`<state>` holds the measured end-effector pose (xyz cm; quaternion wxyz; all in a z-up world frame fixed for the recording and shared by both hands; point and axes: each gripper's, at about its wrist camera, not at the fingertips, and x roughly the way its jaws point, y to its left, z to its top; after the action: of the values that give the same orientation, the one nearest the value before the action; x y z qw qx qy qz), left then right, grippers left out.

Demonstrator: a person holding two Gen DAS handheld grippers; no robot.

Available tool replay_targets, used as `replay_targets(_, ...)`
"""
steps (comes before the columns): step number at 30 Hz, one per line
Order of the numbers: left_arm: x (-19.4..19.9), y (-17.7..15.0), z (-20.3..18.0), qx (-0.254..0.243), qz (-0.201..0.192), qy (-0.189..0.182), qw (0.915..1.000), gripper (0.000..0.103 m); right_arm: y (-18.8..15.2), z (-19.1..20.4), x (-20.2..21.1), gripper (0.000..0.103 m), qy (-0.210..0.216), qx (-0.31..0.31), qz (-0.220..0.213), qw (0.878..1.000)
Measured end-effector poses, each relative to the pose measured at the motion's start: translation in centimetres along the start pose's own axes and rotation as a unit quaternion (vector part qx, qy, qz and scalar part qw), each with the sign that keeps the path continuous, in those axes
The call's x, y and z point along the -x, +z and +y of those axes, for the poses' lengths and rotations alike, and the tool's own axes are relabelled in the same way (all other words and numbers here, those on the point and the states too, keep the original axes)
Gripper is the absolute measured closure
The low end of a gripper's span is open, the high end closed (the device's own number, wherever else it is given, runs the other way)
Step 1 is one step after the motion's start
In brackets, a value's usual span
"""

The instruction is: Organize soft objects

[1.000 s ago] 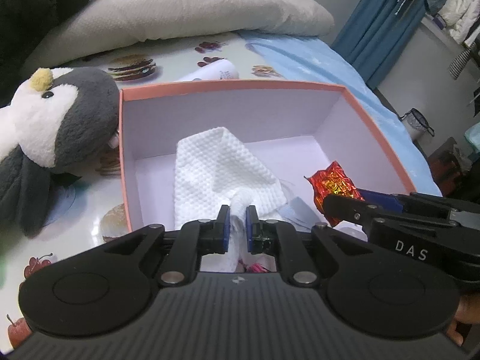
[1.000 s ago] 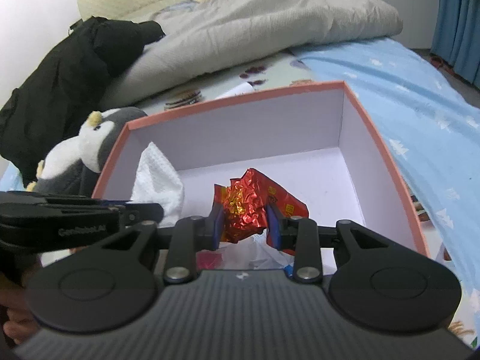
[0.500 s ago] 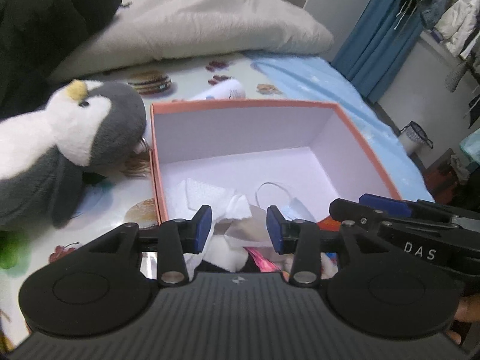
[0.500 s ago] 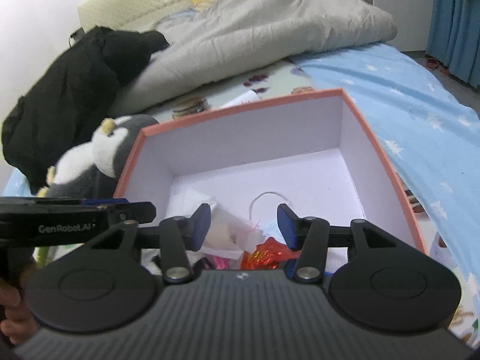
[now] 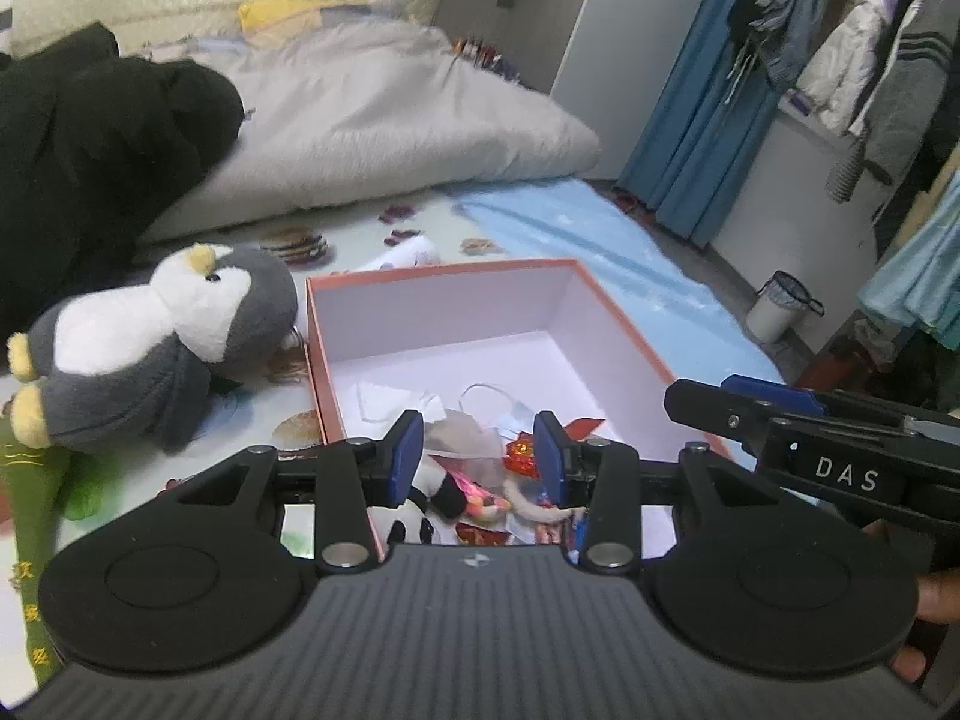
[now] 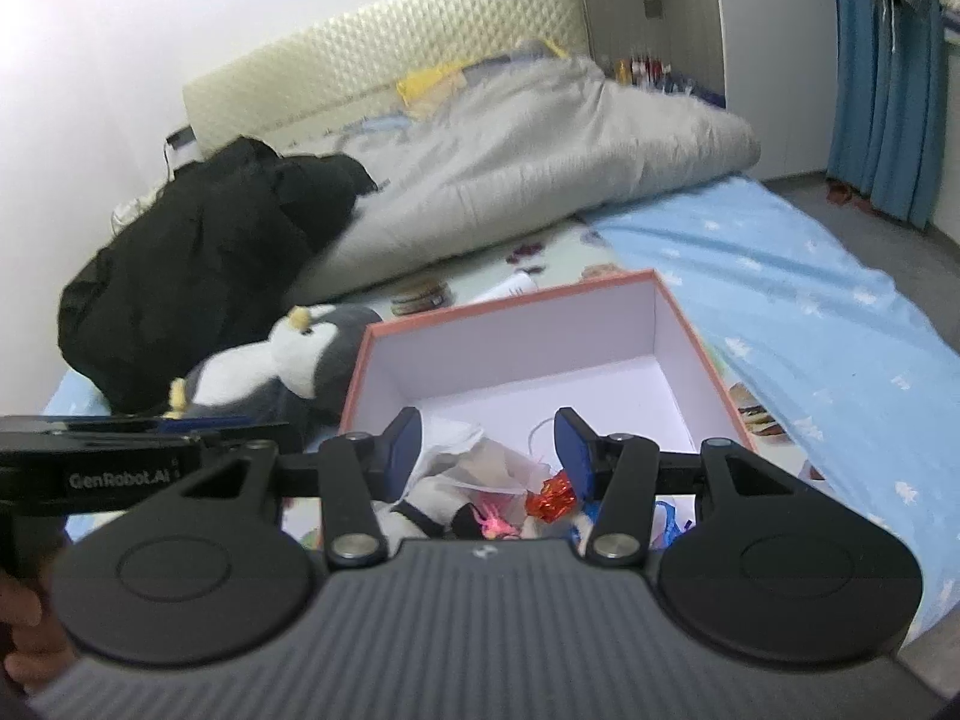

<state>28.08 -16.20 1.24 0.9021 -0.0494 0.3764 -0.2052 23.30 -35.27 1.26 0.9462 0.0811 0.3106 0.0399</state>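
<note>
Both pairs of tongs have let go and pulled back since a second ago: then the left pair pinched the white cloth and the right pair the red foil wrapper, and now both stand wide with nothing between the pads. The left tongs (image 5: 474, 450) hover at the near edge of the box (image 5: 624, 324), and the right tongs (image 6: 486, 450) hang alongside at about the same height, which looks like a retreat after dropping things in rather than a reach for something new.

Nearest, heaped in the front part of the box, lie the soft bits already gathered: a small black-and-white toy (image 5: 420, 504), something pink (image 6: 492, 519), the red foil wrapper (image 6: 551, 495), the white cloth (image 5: 384, 399) against the left wall, and a face mask (image 5: 501, 414) with its loop lying on the floor of the box. They sit near the front, I would guess, because that is where the tongs released them; the back half of the box is bare.

Just beside the box on its left, on the bed, lies the penguin toy (image 5: 162, 342), its head close against the wall of the box. It seems the likely next candidate. Beyond it a black coat (image 6: 210, 264) and a grey quilt (image 6: 540, 138) are piled toward the headboard
</note>
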Motion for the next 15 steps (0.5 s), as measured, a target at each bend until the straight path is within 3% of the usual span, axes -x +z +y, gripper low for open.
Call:
replay_targets(7, 6.1, -1.0, -1.4, -0.024, -0.034, -0.010, 0.9991, 0.057, -1.0, 1.7, 5.3, 0.051, -0.002, 0.006, -0.035, 0.999)
replay_targets(15, 12.3, -4.5, -2.6, -0.027, -0.062, -0.012, 0.9976, 0.053, -3.6, 2.2, 11.2, 0.051, -0.008, 0.002, -0.072, 0.997)
